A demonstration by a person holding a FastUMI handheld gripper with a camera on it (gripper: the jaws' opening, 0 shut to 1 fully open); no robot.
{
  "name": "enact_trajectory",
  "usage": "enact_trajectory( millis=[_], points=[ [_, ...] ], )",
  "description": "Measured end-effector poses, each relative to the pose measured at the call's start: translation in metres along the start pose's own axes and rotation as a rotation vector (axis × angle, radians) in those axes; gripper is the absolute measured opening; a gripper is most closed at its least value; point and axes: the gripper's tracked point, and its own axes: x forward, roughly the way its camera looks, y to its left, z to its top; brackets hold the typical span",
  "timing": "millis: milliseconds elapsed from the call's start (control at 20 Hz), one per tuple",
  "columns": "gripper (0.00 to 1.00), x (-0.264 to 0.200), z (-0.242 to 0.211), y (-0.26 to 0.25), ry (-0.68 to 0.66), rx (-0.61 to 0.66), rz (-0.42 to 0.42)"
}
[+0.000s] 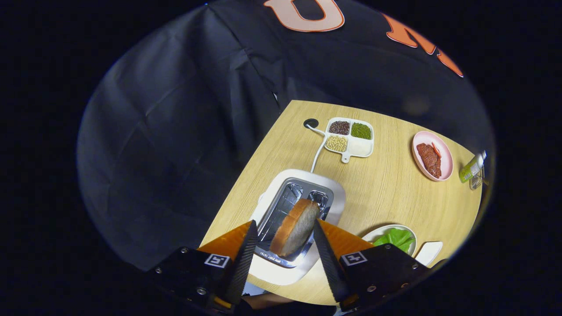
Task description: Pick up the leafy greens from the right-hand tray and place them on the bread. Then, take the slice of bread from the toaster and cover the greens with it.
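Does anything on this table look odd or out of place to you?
One thing: the bread slice leans at a slant across the toaster instead of sitting upright in a slot. It sits between the open fingers of the hand-held gripper; contact is unclear. Nothing looks spilled.

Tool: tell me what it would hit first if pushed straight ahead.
Probably the bread slice standing in the toaster, between the open tool's fingers; depth is hard to judge.

Pale wood-grain table [386, 193], white toaster [333, 186], pink plate [445, 151], green leafy greens [397, 237].
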Motion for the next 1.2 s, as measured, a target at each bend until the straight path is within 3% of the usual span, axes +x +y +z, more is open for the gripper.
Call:
enact_trajectory(
  millis=[50,300,550,700,1200],
  points=[
    [0.75,0.004,-0.001,0.0,0.007,0.001,-0.009],
    [0.42,0.021,-0.017,-0.009,0.044,0.008,-0.035],
    [0.17,0.014,-0.008,-0.023,-0.025,0.055,-0.037],
    [0.12,-0.003,-0.004,-0.025,-0.078,0.088,0.004],
    [0.12,-0.083,-0.008,-0.068,-0.254,0.175,0.139]
  ],
)
